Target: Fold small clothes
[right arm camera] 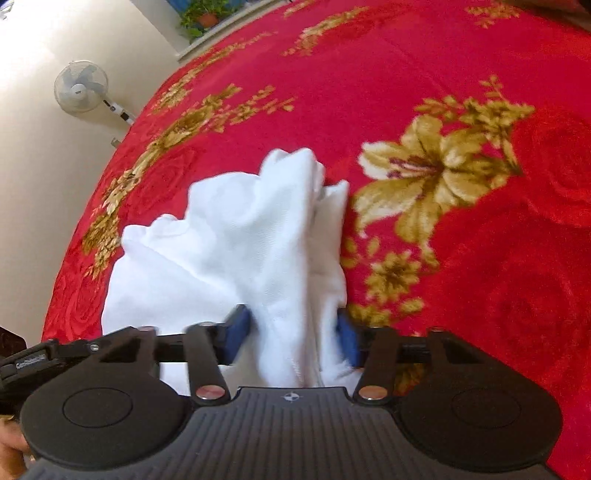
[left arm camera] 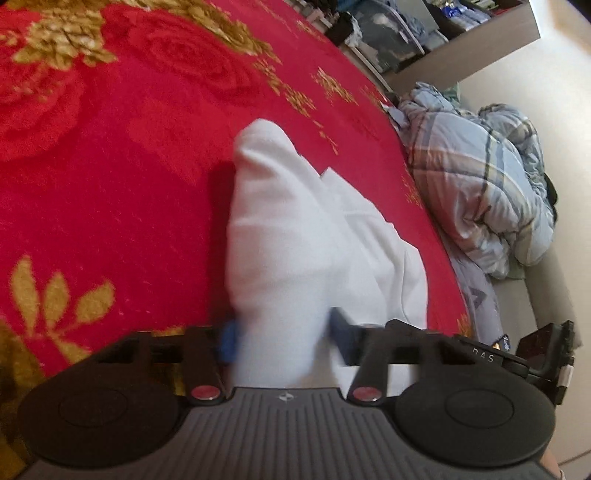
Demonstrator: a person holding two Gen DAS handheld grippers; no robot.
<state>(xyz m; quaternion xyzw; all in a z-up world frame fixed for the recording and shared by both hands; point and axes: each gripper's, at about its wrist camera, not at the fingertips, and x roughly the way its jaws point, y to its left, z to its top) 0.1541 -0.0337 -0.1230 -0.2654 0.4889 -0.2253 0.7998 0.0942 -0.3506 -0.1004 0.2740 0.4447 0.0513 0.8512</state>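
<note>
A white garment [left arm camera: 288,221] lies bunched on a red blanket with gold flowers [left arm camera: 110,166]. In the left wrist view, a raised fold of it runs back between the blue pads [left arm camera: 229,343] of my left gripper [left arm camera: 284,332], which is shut on it. In the right wrist view, the same white garment [right arm camera: 240,240] is crumpled into ridges. One ridge is pinched between the blue pads [right arm camera: 349,339] of my right gripper [right arm camera: 291,332]. The cloth hides both grippers' inner pad faces.
The red blanket [right arm camera: 480,258] covers a wide bed. A plaid blue duvet [left arm camera: 480,184] is heaped at the bed's right edge, with shelves of clothes [left arm camera: 424,29] beyond. A standing fan [right arm camera: 81,86] and potted plants [right arm camera: 207,14] stand off the bed's left side.
</note>
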